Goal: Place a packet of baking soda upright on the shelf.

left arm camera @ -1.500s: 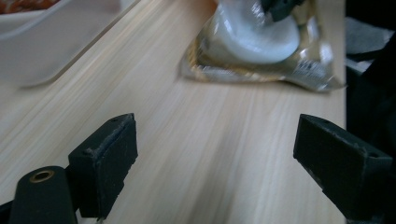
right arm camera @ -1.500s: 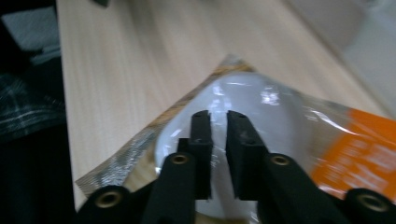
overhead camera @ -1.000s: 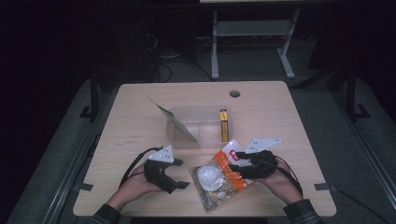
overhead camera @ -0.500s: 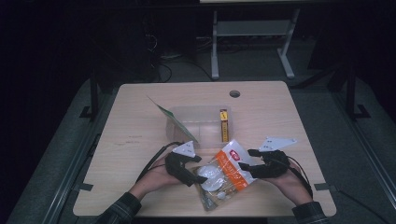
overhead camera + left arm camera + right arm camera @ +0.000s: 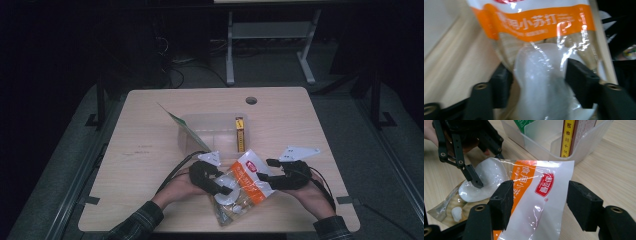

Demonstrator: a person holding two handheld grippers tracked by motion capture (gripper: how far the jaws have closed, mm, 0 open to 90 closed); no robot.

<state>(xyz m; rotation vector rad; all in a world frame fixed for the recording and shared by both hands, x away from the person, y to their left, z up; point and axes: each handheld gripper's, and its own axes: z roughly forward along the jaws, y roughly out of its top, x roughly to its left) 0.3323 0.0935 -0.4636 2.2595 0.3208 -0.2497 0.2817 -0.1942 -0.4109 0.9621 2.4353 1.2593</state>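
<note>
A clear bag (image 5: pixel 241 186) with an orange band and white lumps lies flat near the table's front edge. My left gripper (image 5: pixel 224 183) comes in from the left, open. Its jaws straddle the big white lump in the bag (image 5: pixel 541 25), close to both sides of it. One of its fingers (image 5: pixel 474 179) rests on that lump. My right gripper (image 5: pixel 265 170) is open at the bag's printed top end (image 5: pixel 541 192), which lies between and under its jaws.
A clear plastic bin (image 5: pixel 200 118) stands just beyond the bag, with a yellow box (image 5: pixel 240 134) upright inside and a green packet (image 5: pixel 175 123) leaning on its left end. The bin wall (image 5: pixel 584 145) is close ahead of my right gripper. A cable hole (image 5: pixel 251 100) is at the back.
My left gripper has moved right from beside the bag until its jaws are around the bag's white lump. My right gripper has drawn back slightly to the right. The bag has stayed put.
</note>
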